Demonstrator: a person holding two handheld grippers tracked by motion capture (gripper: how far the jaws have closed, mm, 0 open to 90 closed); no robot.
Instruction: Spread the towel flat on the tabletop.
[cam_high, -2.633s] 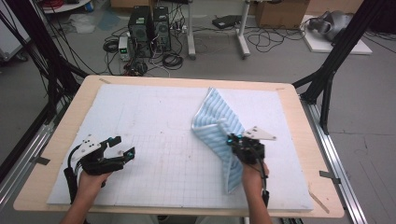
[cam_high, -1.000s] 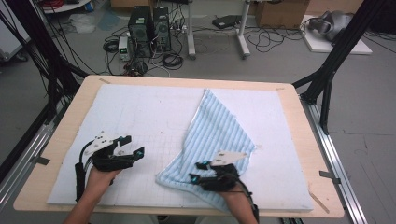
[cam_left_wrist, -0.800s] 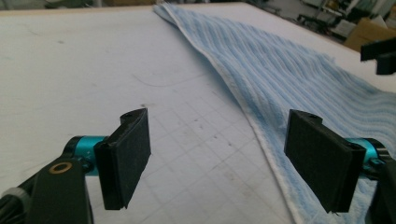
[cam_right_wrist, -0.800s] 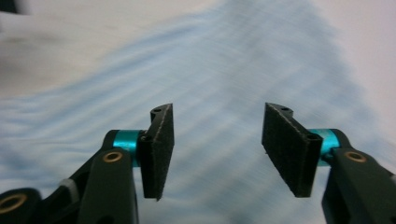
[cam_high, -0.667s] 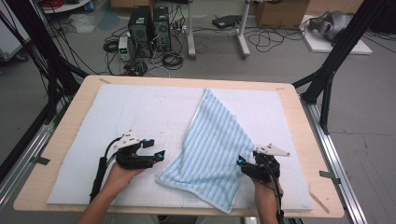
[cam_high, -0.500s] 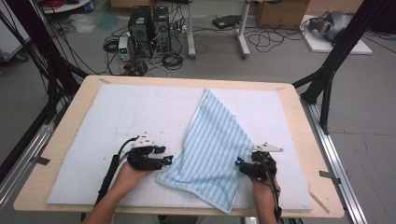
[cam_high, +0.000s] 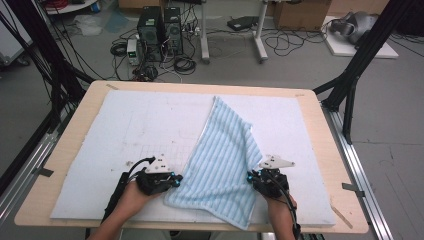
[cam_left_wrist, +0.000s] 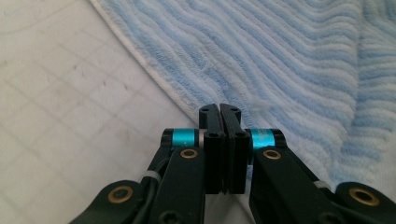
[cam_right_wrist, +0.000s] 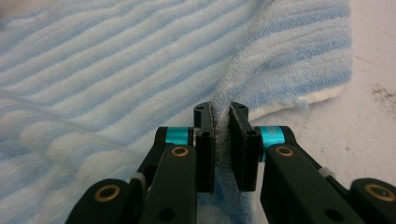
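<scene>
While both grippers sit at the towel's (cam_high: 220, 160) near corners, this reads as the grasp step of a spread or fold, not yet the lift.

Towel: blue-striped terry, lying on the white mat (cam_high: 125, 130), running from the upper middle of the high view down to the lower middle, one long edge partly doubled over.

Left gripper (cam_high: 172, 181), lower left of centre in the high view: jaws have just been closing and now stand fully together. In the left gripper view (cam_left_wrist: 219, 112) the tips meet right at the towel's white hem, but no cloth is visible between the pads. My read: it clenched on nothing, or on a sliver at most; can't confirm a hold.

Right gripper (cam_high: 251, 179), lower right of centre: jaws have just been closing too. In the right gripper view (cam_right_wrist: 220, 112) a ridge of terry is pinched between the pads, so this one is grasping the towel edge.

Next move, as I judge it:
- Check the left grab before lifting; if the hem slipped out, reopen and push further over the edge.
- Then raise both corners together, evenly, so the cloth doesn't skew or drag the doubled edge.
- Risk: a one-sided lift just bunches the towel toward the right hand.
</scene>
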